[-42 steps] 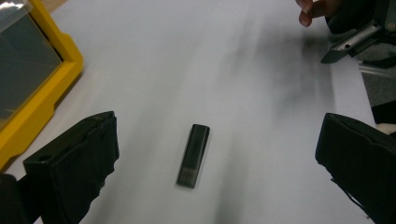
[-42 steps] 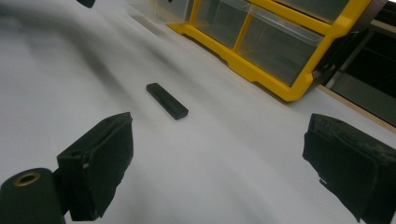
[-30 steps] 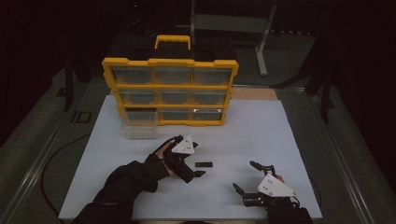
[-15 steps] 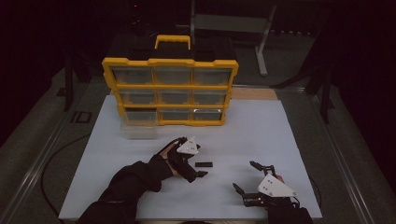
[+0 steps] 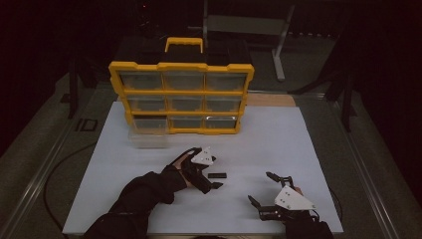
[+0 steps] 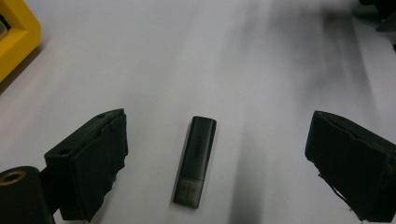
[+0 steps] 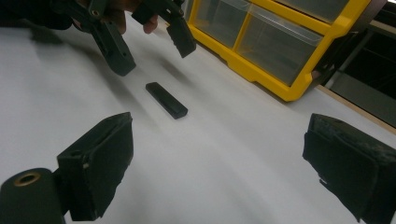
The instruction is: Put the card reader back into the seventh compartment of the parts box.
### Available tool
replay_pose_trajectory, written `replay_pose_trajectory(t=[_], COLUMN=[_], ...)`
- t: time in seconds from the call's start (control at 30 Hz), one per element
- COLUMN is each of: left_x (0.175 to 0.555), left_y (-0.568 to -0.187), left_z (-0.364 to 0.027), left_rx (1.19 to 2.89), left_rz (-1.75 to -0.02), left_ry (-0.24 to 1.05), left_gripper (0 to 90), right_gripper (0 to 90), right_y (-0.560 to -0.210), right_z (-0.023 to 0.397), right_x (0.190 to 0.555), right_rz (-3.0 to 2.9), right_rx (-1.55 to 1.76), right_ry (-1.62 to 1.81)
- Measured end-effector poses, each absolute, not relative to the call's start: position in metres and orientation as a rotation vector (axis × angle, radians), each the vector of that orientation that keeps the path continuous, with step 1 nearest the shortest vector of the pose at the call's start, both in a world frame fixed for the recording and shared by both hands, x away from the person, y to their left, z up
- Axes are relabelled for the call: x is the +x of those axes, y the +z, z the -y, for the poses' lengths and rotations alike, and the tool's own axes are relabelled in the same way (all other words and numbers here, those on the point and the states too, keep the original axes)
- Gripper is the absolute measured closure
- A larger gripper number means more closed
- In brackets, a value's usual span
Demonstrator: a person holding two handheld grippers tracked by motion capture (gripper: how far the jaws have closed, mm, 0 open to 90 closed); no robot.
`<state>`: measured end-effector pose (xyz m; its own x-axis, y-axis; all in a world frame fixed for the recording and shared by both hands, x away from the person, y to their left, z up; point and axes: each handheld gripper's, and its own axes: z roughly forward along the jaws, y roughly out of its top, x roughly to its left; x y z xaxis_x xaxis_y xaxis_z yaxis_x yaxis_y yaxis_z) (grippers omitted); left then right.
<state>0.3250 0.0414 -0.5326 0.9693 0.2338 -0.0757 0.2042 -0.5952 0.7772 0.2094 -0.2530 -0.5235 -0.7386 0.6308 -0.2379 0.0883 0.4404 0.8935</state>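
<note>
A small black USB stick (image 5: pixel 217 175) lies flat on the white tabletop (image 5: pixel 278 139). My left gripper (image 5: pixel 213 173) hangs just over it, held by a black-gloved hand. In the left gripper view the stick (image 6: pixel 196 161) lies lengthwise between the two black pads (image 6: pixel 93 158), with clear gaps on both sides. The jaws have just been closing a little and stand wide, gripper (image 6: pixel 218 130) open. My right gripper (image 5: pixel 260 187) rests open near the front right of the table. Its view shows the stick (image 7: pixel 166 100) ahead and the left gripper (image 7: pixel 152 56) above it.
A yellow parts organizer (image 5: pixel 181 94) with clear drawers stands upright at the back of the table. One clear drawer (image 5: pixel 148 134) is pulled out at its lower left. The surroundings are dark, with a metal frame (image 5: pixel 249 25) behind.
My left gripper has come down and slightly right over the stick. The right gripper has stayed where it was.
</note>
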Motion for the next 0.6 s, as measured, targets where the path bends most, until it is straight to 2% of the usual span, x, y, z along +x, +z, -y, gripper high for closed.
replay_pose_trajectory(t=[0.23,0.43,0.6], left_x=[0.326,0.328,0.328], left_y=[-0.541,-0.546,-0.551], left_z=[-0.037,-0.035,-0.033], left_rx=[2.245,2.287,2.312], left_rz=[-0.312,-0.319,-0.303], left_ry=[0.027,0.062,0.07], left_gripper=[11.8,16.2,25.5], right_gripper=[8.6,8.7,8.7], right_y=[-0.524,-0.524,-0.524], right_z=[0.253,0.253,0.253], right_x=[0.209,0.21,0.209], right_rz=[-2.142,-2.142,-2.143], right_rx=[0.602,0.6,0.599], right_ry=[1.282,1.282,1.281])
